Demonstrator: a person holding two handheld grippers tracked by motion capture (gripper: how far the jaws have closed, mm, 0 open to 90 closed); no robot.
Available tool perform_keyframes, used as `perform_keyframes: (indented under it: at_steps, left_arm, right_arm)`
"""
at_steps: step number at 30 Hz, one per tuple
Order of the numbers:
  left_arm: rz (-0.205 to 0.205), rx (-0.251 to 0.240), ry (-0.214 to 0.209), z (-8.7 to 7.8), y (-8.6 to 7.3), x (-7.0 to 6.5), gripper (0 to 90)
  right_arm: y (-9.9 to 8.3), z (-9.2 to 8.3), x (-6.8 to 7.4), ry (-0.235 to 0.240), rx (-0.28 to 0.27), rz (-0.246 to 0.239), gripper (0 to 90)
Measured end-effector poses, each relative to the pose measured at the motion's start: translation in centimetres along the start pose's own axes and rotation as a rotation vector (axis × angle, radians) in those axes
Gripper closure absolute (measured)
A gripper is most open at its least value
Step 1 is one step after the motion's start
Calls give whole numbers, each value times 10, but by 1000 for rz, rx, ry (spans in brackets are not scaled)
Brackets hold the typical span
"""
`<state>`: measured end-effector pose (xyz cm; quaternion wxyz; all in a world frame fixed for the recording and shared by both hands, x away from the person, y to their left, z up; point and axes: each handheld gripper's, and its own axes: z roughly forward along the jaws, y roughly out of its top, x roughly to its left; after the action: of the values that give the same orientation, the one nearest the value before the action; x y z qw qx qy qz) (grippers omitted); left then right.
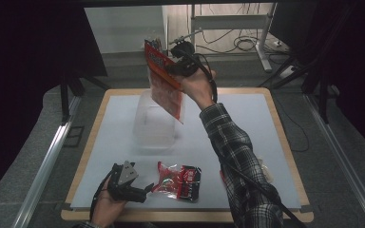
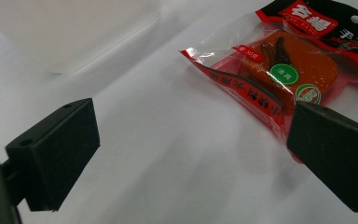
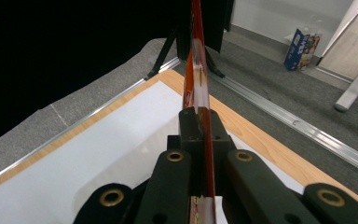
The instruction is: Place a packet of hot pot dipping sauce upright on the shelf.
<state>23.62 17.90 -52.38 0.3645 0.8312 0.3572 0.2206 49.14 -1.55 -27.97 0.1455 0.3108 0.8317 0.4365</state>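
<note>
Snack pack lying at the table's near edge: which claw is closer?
Left. The left claw sits open on the table right beside the snack pack, not gripping it. The right claw is raised over the clear container, shut on a red packet.

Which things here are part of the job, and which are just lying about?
In the job:
- red packet, clamped in the right gripper above the clear tub
- snack pack, just ahead of the open left gripper

Lying about:
- small clear wrapper by the sleeve
- cables on the floor
</note>
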Motion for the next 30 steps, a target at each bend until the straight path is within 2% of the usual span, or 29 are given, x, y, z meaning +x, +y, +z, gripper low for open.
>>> perform_keyframes:
  at_steps: [3, 12, 16, 25, 27, 30]
  left_arm:
    - [4, -1, -4, 0, 0, 0, 23]
    - [8, -2, -8, 1, 0, -1, 23]
    - [10, -2, -8, 1, 0, -1, 23]
    - [15, 3, -4, 1, 0, -1, 23]
    - [23, 11, -3, 1, 0, 0, 23]
    - [23, 10, -4, 1, 0, -1, 23]
  right_arm:
    - [5, 12, 7, 0, -3, 5, 885]
    - [8, 30, 15, 1, -11, 28, 885]
    - [2, 41, 14, 5, -4, 42, 885]
    - [-20, 64, 8, -2, 49, 36, 884]
    - [-25, 67, 5, -2, 33, 41, 884]
    - [-26, 68, 4, -16, 38, 32, 884]
